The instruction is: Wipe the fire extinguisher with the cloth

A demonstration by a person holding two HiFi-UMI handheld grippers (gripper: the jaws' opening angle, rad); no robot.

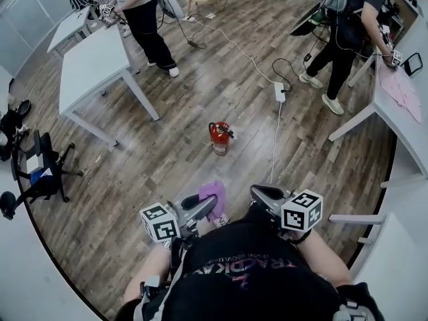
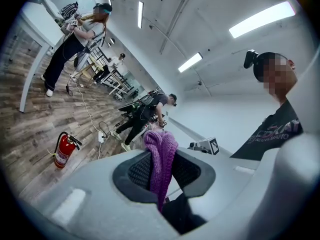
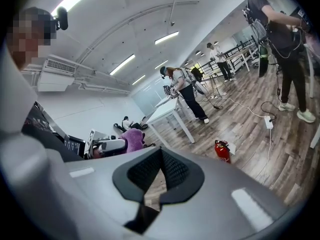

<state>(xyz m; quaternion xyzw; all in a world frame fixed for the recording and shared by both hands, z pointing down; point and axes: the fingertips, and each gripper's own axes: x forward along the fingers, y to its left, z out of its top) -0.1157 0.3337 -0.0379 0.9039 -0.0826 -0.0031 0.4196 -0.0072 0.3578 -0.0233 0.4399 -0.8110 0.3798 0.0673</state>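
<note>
- Purple knitted cloth (image 1: pixel 212 194) (image 2: pixel 161 154) sits clamped between the jaws of our left gripper (image 1: pixel 204 204). A bunched fold stands up past the tips and the rest hangs down between the pads.
- Our right gripper (image 1: pixel 262 196) has its jaw tips together with nothing between them. It sits at 3 o'clock of the left one, near it.
- The red fire extinguisher (image 1: pixel 219 138) (image 2: pixel 62 150) (image 3: pixel 223 151) stands upright on the wood-plank floor (image 1: pixel 187 152), at 12 o'clock from both grippers and well apart from them.
- From the extinguisher, a white table (image 1: pixel 90 62) lies at 10 o'clock and a white power strip (image 1: pixel 279 91) with its cable at 1 o'clock.
- From the right gripper view we see the cloth (image 3: pixel 131 138) at 10 o'clock of the jaws.
</note>
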